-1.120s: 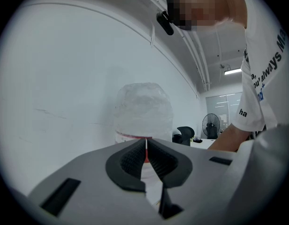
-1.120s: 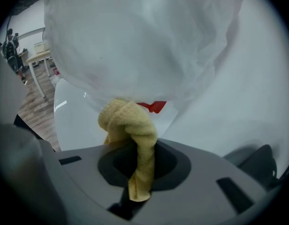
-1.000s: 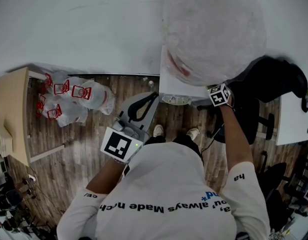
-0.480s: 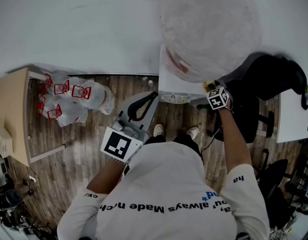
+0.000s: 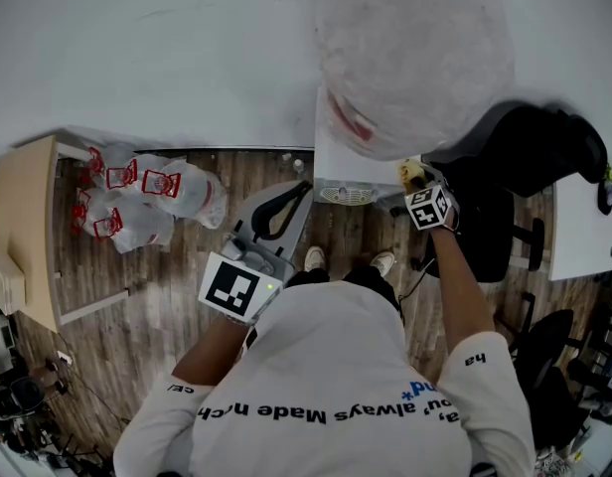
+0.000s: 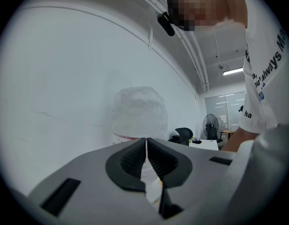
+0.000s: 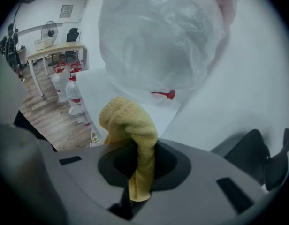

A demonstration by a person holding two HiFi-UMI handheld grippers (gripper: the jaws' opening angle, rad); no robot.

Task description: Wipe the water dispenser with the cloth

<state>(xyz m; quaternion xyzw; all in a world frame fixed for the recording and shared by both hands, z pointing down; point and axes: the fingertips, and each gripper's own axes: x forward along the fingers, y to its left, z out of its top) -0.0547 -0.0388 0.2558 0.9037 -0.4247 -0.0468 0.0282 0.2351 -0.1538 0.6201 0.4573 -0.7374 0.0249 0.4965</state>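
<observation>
Right tongs [image 7: 135,159]: mine, clamped on folded yellow terry cloth [image 7: 130,125], at the top edge of the white box-shaped water dispenser [image 7: 95,93], under its clear wrapped bottle [image 7: 158,41]; left tongs [image 6: 146,156]: closed, empty. Risks: cloth slipping from its narrow pinch; hard strokes rocking the bottle.

Fig. legend, legible text only.
(a) White T-shirt [image 5: 326,386], head view: black print across the back, upside down to camera, "always Made" readable; rest of the line partly cut off. Same print in left gripper view, "always M".
(b) Right sleeve [image 5: 475,358]: "ha".
(c) Left marker cube [image 5: 231,288] and right marker cube [image 5: 428,208]: b/w square codes, no letters.
(d) Red labels on water dispenser bottle [image 5: 415,58] and floor bottles [image 5: 162,183]: illegible.
</observation>
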